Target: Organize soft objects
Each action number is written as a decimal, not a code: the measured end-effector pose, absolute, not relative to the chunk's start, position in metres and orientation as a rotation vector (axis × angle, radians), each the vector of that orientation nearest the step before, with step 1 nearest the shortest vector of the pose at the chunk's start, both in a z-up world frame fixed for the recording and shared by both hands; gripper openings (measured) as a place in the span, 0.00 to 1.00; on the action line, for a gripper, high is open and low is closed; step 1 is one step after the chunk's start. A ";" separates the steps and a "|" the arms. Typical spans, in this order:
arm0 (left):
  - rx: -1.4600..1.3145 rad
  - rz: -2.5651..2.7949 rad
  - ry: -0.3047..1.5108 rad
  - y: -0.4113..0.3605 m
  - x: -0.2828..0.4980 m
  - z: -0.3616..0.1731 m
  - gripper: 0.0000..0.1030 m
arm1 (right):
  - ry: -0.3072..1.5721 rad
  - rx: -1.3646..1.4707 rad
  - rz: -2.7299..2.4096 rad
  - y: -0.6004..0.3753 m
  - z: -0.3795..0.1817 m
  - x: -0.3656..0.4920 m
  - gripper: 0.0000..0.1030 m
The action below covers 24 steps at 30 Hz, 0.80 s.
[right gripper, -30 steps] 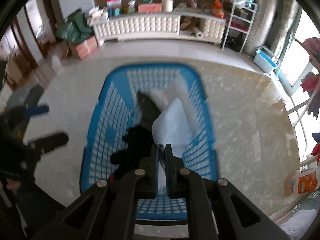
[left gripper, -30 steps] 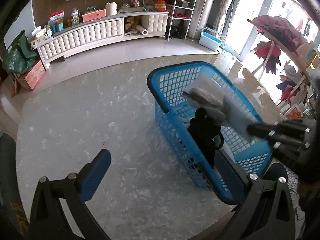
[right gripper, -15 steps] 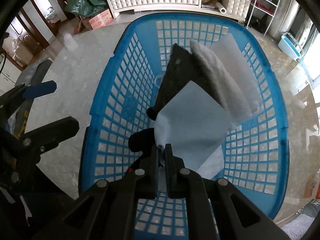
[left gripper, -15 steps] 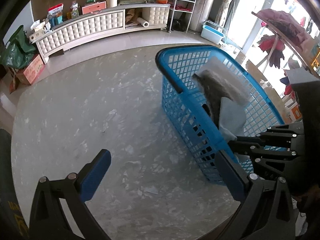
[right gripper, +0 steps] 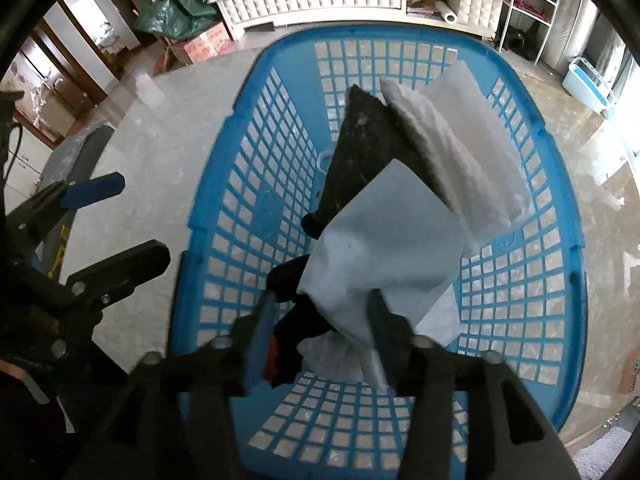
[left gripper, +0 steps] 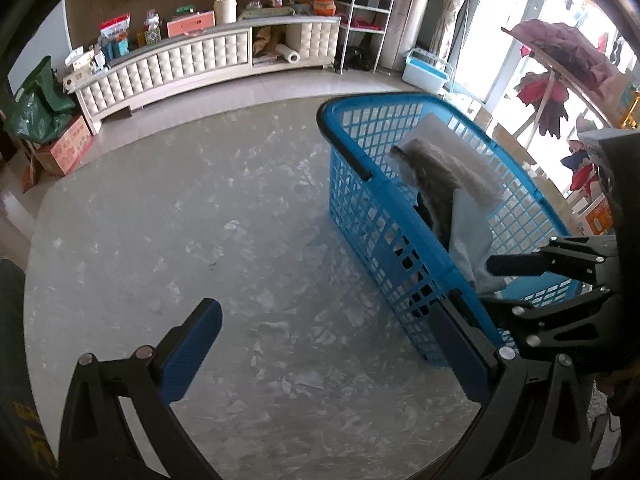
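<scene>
One pale cloth [right gripper: 384,248] drops into the basket [right gripper: 560,208] as our right hand-held gripper [right gripper: 320,320] opens around it; next we withdraw upward, left hand-held gripper [left gripper: 320,344] spread empty.

A pale grey, marbled floor [left gripper: 168,240] carried the scene. On it stood a blue plastic laundry basket [left gripper: 404,240] with lattice walls, set upright, its rim dark-edged at one corner. Farther back, against the wall, a long white quilted cabinet [left gripper: 192,64] rested on a lighter strip of tiles. A cardboard box [left gripper: 66,148] sat on the floor near that cabinet's end, with a green bag [left gripper: 36,108] on top of it. A small light-blue tub [left gripper: 426,74] stood on the floor by the bright glass door, beside a white wire rack [left gripper: 366,20].
</scene>
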<state>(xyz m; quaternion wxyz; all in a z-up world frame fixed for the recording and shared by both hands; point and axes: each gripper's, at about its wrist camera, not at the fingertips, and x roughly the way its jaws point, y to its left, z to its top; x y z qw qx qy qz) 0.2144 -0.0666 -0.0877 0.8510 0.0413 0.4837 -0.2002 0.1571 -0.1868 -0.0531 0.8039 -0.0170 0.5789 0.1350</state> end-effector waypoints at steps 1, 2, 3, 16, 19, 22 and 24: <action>0.084 -0.419 1.009 -0.065 0.213 -0.086 1.00 | 1.228 -0.026 0.298 -0.188 -0.049 0.154 0.65; 0.078 -0.414 0.999 -0.062 0.210 -0.083 1.00 | 1.216 -0.025 0.306 -0.189 -0.045 0.151 0.69; 0.067 -0.410 0.985 -0.059 0.208 -0.079 1.00 | 1.202 -0.024 0.311 -0.190 -0.041 0.147 0.71; 0.060 -0.422 0.683 -0.054 0.137 -0.015 1.00 | 0.813 0.037 0.187 -0.211 0.029 0.069 1.00; 0.023 -0.393 0.632 -0.053 0.119 0.002 1.00 | 0.730 0.026 0.142 -0.209 0.040 0.051 1.00; 0.000 -0.359 0.574 -0.046 0.101 0.015 1.00 | 0.639 0.023 0.097 -0.208 0.053 0.030 1.00; -0.005 -0.326 0.531 -0.041 0.089 0.024 1.00 | 0.603 0.017 0.078 -0.205 0.055 0.029 1.00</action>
